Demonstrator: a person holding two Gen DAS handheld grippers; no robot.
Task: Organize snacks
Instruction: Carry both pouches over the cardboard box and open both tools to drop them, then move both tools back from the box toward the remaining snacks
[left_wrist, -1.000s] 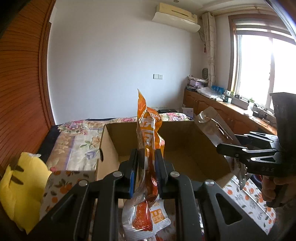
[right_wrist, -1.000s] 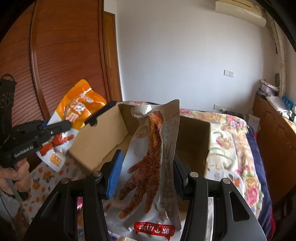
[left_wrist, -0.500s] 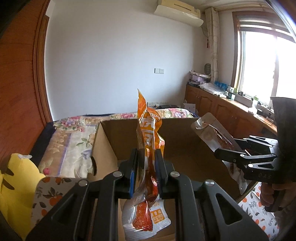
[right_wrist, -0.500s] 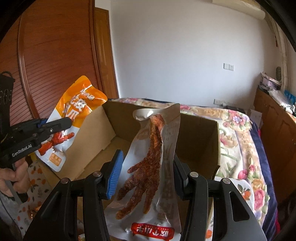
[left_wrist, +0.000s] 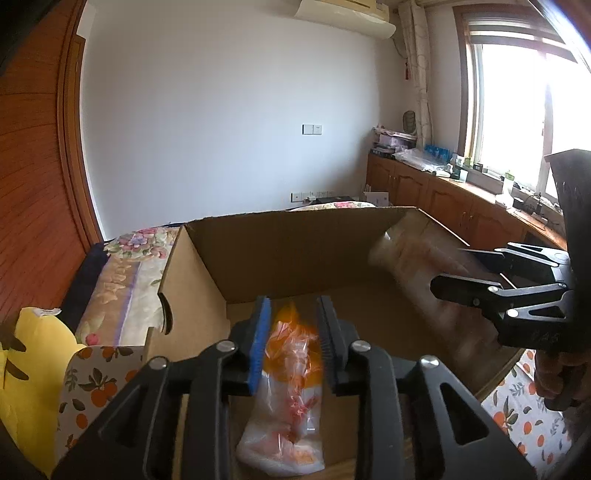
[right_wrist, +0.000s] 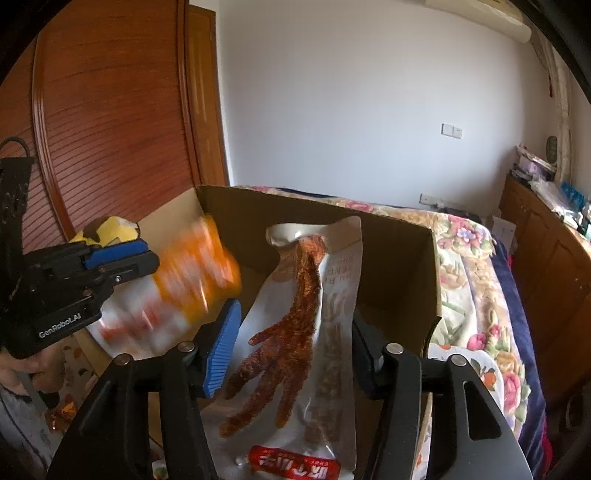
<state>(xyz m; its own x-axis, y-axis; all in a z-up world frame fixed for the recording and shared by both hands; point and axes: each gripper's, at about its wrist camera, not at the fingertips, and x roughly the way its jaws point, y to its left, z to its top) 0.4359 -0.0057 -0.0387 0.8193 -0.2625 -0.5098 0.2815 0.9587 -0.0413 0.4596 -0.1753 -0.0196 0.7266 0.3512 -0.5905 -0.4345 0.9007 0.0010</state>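
- The left gripper (left_wrist: 291, 332) hangs over the open cardboard box (left_wrist: 295, 251). Its jaws are opening, and the orange snack packet (left_wrist: 291, 373) sits blurred between them, clear of both pads and inside the box walls.
- In the right wrist view that orange packet is a smear at about 9 o'clock, just off the left gripper's tips.
- The right gripper (right_wrist: 295, 332) is also over the box, jaws opening. The chicken-foot packet (right_wrist: 306, 332) stands upright between its fingers; whether the pads press it I cannot tell.
- From the left wrist view, the chicken-foot packet blurs at 3 o'clock, by the box's right wall.
- A floral bedspread (right_wrist: 476, 266) lies beyond the box.
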